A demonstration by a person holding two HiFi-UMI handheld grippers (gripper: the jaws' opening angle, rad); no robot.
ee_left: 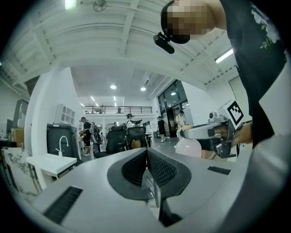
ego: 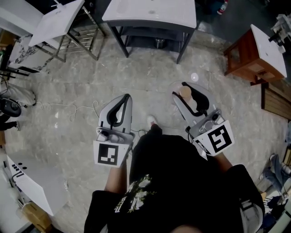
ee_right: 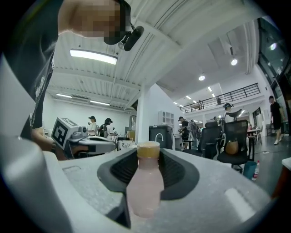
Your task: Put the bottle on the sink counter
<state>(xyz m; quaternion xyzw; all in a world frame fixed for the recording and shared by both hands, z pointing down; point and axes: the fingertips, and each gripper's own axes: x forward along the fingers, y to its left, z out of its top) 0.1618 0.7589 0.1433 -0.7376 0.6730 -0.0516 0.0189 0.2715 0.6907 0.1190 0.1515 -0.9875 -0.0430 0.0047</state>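
A pale pink bottle (ee_right: 145, 182) with a tan cap is clamped between the jaws of my right gripper (ee_right: 148, 157), cap pointing away along the jaws. In the head view the bottle (ego: 185, 93) shows at the tip of the right gripper (ego: 181, 89), held at waist height above the floor. My left gripper (ego: 122, 101) hangs beside it, and its ribbed pads (ee_left: 154, 166) meet with nothing between them. The white sink counter (ego: 150, 11) on a dark frame stands ahead, beyond both grippers. The left gripper view also catches the right gripper (ee_left: 213, 129) and the bottle (ee_left: 188, 146).
A second white sink top (ego: 54, 20) on a metal rack stands at the far left. A wooden stool with a white top (ego: 254, 52) is at the right. A white panel (ego: 27, 184) lies at the lower left. Marbled floor runs between me and the counter. People stand in the distance.
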